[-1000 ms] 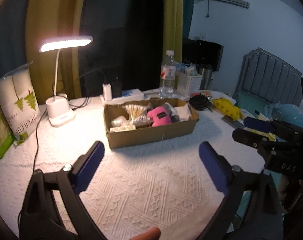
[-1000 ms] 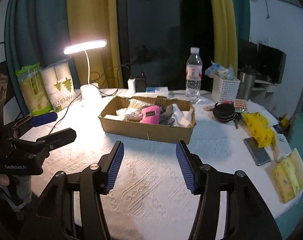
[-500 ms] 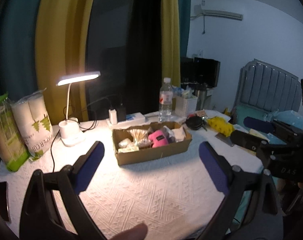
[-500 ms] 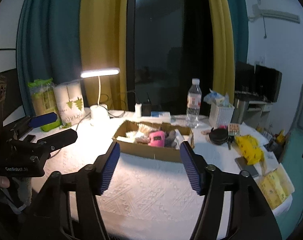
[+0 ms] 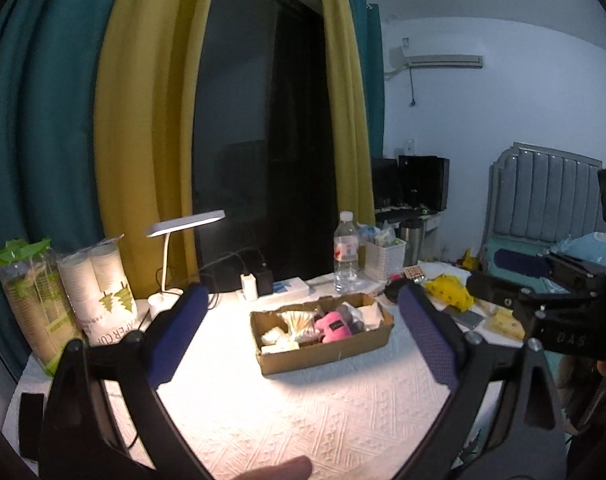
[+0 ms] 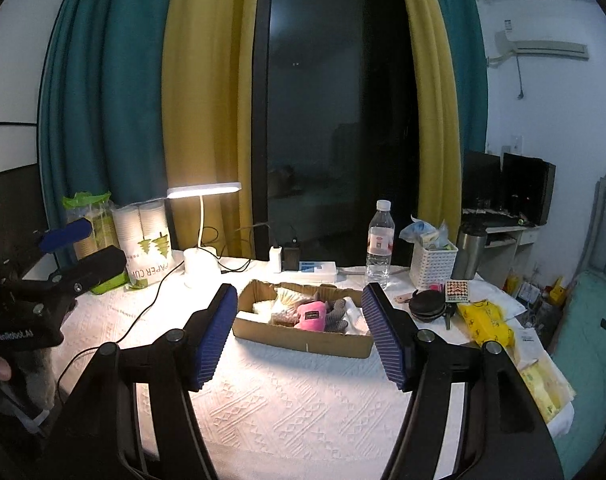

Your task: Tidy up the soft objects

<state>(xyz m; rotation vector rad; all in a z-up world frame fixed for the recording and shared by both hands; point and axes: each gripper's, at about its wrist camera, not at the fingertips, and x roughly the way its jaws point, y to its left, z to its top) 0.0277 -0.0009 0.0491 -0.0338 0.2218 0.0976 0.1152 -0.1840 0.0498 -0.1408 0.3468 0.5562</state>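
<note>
Right wrist view: soft objects (image 6: 311, 312), among them a pink plush (image 6: 311, 315) and a grey knit piece (image 6: 337, 314), packed together inside cardboard box (image 6: 303, 338) at mid-tabletop (image 6: 303, 412), presumably as the collecting point. Lit by desk lamp (image 6: 201, 232) just behind box's left end. Yellow pouch (image 6: 487, 320) lying outside, right of box. Right gripper (image 6: 299, 336) held short of box, fingers spread, nothing between. Left gripper (image 5: 299, 340) likewise short of box, fingers spread wide, empty. Fits either sorting finished or unloading pending.

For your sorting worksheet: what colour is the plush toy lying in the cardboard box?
Pink; the plush toy shows best in the right wrist view.
</note>
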